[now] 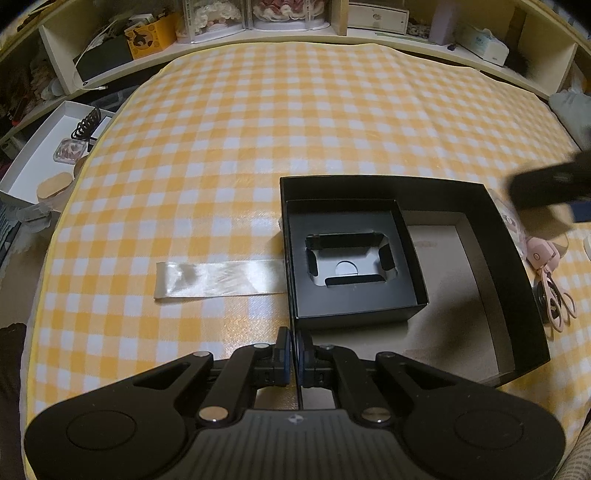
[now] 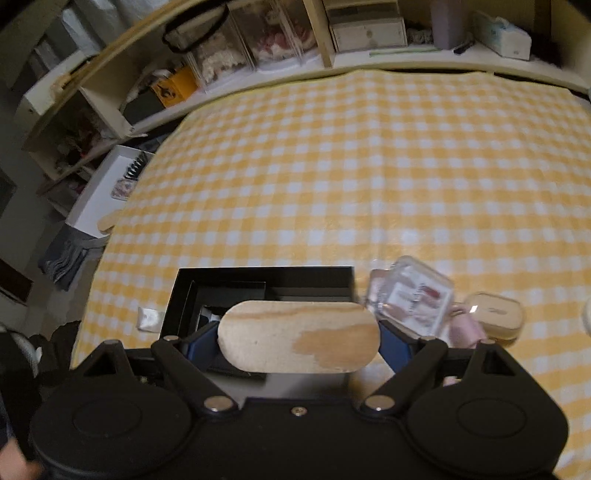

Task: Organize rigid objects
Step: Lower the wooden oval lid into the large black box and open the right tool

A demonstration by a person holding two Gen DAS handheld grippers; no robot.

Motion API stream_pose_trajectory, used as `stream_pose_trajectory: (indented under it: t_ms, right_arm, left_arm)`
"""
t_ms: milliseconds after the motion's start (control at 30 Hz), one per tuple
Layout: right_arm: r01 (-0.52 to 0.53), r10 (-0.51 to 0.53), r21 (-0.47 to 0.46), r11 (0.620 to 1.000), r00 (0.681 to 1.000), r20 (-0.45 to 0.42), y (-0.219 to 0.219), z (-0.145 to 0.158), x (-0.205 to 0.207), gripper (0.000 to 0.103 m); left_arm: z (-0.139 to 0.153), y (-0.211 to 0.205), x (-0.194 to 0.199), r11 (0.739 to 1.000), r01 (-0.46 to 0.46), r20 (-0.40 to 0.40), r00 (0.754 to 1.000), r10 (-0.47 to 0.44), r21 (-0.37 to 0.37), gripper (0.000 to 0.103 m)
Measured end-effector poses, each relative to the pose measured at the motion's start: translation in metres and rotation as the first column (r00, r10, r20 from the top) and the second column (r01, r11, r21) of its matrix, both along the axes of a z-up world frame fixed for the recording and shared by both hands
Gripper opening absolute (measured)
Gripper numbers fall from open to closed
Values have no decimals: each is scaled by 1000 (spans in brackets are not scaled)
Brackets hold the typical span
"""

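1. The left gripper (image 1: 294, 345) has its fingers pressed together on the near wall of the black box (image 1: 513, 280).
2. The right gripper (image 2: 299, 338) pinches the wooden lid (image 2: 299, 336) endwise, above the box's near edge.
3. Beyond the box, the checkered surface (image 1: 258, 129) lies open to its far edge.

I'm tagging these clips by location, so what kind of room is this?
Probably a home room, maybe a bedroom or craft corner: a yellow checked cloth over the work surface, cluttered cubby shelves, and a tissue box.
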State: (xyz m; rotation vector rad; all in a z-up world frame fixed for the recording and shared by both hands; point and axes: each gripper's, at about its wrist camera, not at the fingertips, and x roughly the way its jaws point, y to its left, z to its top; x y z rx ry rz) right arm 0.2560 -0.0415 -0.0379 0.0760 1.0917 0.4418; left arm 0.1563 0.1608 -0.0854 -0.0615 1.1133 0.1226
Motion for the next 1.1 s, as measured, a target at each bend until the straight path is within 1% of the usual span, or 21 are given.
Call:
stream_pose_trajectory:
  t_ms: [133, 333, 433, 567, 667, 700, 767, 833, 967, 1100]
  right_arm:
    - [36, -37, -57, 998, 999, -15, 21, -16, 13, 89]
    - [73, -78, -131, 989, 996, -32, 35, -37, 25, 89]
    - [71, -72, -163, 984, 997, 2, 41, -42, 27, 89]
    - [64, -64, -167, 984, 998, 8, 46, -42, 30, 89]
    - [53, -56, -102, 993, 998, -28, 46, -36, 30, 89]
    - [39, -42, -95, 995, 999, -29, 49, -34, 29, 89]
    - [31, -32, -132, 991, 999, -4, 57, -31, 27, 89]
    - [49, -46, -168, 985, 999, 20, 62, -32, 27, 89]
    - [71, -71, -183, 980, 997, 8, 67, -39, 31, 89]
    - [81, -77, -202, 976, 997, 24, 73, -46, 32, 89]
  left_arm:
    - [1, 1, -1, 1000, 5, 6, 1000, -5, -4, 4]
    - [0, 1, -2, 1000, 10, 13, 1000, -10, 0, 4]
    - [1, 0, -3, 1000, 11, 16, 1000, -11, 2, 4]
    - [1, 0, -3, 1000, 10, 14, 1000, -10, 1, 4]
    - [1, 0, -3, 1000, 8, 15, 1000, -8, -1, 4]
    - [2, 1, -3, 1000, 7, 16, 1000, -7, -1, 4]
    - [2, 1, -3, 1000, 8, 16, 1000, -8, 2, 4]
    - [2, 1, -4, 1000, 9, 17, 1000, -9, 3, 4]
    - [2, 1, -5, 1000, 9, 16, 1000, -9, 0, 4]
    - [2, 1, -5, 1000, 8, 16, 1000, -8, 0, 4]
